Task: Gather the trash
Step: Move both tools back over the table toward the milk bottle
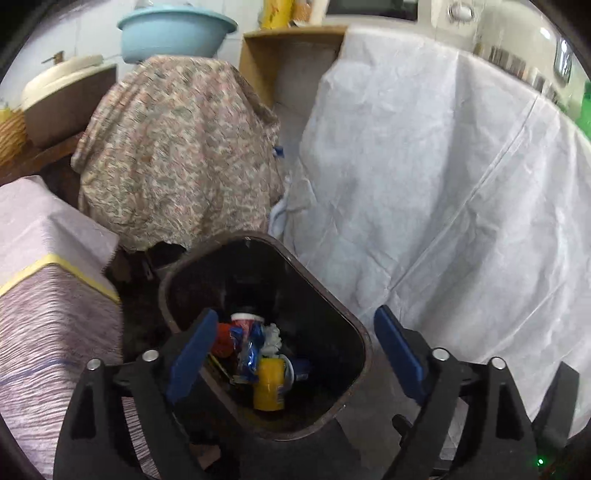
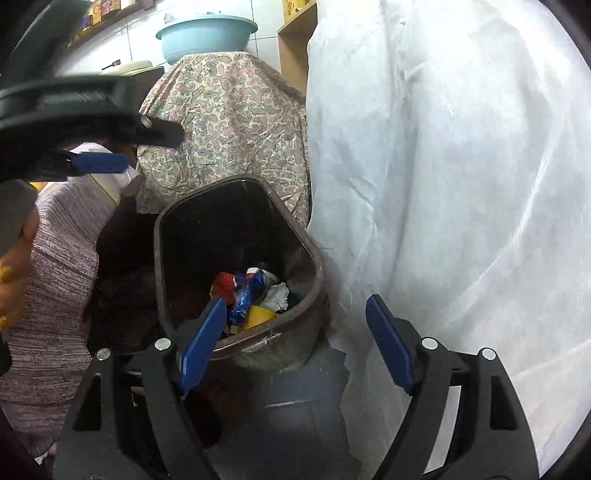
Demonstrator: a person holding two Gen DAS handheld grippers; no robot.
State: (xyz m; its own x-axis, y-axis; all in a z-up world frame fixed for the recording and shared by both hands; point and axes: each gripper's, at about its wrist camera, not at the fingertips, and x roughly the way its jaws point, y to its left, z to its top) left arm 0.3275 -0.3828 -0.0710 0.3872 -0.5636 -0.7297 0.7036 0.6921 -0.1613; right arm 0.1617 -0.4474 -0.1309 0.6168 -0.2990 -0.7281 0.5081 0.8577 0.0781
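Note:
A dark brown trash bin (image 1: 364, 343) stands on the floor, also in the right wrist view (image 2: 160, 236). Inside lie a yellow can (image 1: 269, 384), a crumpled blue wrapper (image 1: 251, 350), a red wrapper (image 1: 223, 338), a paper cup (image 1: 245, 319) and white crumpled paper (image 1: 273, 336). My left gripper (image 1: 295, 354) hangs open and empty right above the bin's mouth. My right gripper (image 2: 295, 341) is open and empty above the bin's near rim. The left gripper also shows at the upper left of the right wrist view (image 2: 99, 162).
A white sheet (image 1: 424, 166) drapes furniture right of the bin. A paisley cloth (image 1: 177, 147) covers something behind it, with a light blue basin (image 1: 173, 33) on top. A striped purple cloth-covered block (image 1: 48, 314) stands to the left. A wooden shelf (image 1: 266, 59) is at the back.

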